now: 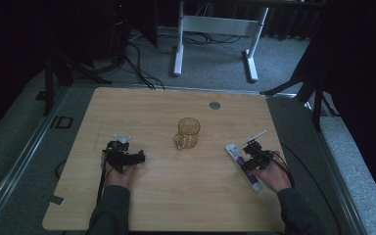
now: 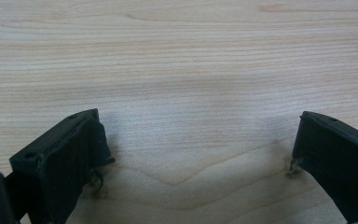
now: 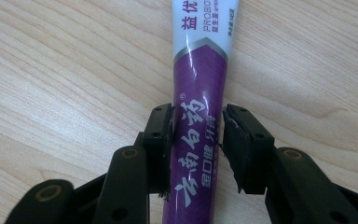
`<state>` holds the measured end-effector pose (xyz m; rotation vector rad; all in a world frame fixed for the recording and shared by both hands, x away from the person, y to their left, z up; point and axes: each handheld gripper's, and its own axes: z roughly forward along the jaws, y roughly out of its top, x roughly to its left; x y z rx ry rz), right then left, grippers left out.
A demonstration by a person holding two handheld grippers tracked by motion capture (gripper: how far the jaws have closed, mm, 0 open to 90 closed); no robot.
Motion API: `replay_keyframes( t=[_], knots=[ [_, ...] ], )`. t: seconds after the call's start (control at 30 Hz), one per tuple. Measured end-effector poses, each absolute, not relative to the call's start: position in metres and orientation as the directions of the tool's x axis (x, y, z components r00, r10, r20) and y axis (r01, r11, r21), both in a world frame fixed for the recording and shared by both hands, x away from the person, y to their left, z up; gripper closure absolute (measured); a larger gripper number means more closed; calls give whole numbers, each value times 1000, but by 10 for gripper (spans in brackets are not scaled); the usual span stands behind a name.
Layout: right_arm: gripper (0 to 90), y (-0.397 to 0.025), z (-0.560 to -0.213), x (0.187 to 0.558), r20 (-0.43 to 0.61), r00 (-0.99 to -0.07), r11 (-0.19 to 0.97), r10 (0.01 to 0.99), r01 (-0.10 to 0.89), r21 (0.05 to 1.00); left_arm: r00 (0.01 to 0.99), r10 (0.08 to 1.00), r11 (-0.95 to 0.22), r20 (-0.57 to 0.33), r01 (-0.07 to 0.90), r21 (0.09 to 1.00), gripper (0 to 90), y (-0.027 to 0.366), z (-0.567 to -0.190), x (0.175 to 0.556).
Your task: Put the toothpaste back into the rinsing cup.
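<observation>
Right gripper [image 3: 196,140]: 2 jaws pinching the purple-and-white toothpaste tube [image 3: 200,107], which lies flat on the wooden table [image 3: 51,70] and runs forward between them. Left gripper [image 2: 200,154]: jaws spread wide over bare wood. Amber glass mug [image 1: 188,133]: between both grippers, farther forward.

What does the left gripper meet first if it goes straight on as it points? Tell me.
Probably nothing: ahead of the open left gripper lies only bare light wooden table as far as its view shows, though depth is unclear.
</observation>
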<state>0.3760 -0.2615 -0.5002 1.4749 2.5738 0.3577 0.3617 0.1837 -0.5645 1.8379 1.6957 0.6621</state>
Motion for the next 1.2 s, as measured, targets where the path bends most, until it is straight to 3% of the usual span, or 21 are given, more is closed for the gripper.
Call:
replay_keyframes(
  t=[1.2],
  knots=[
    [594,-256,-505,393,16,-528,517,849,838,172,86,996,-57,-8,727,685,15,184,-565,362]
  ],
)
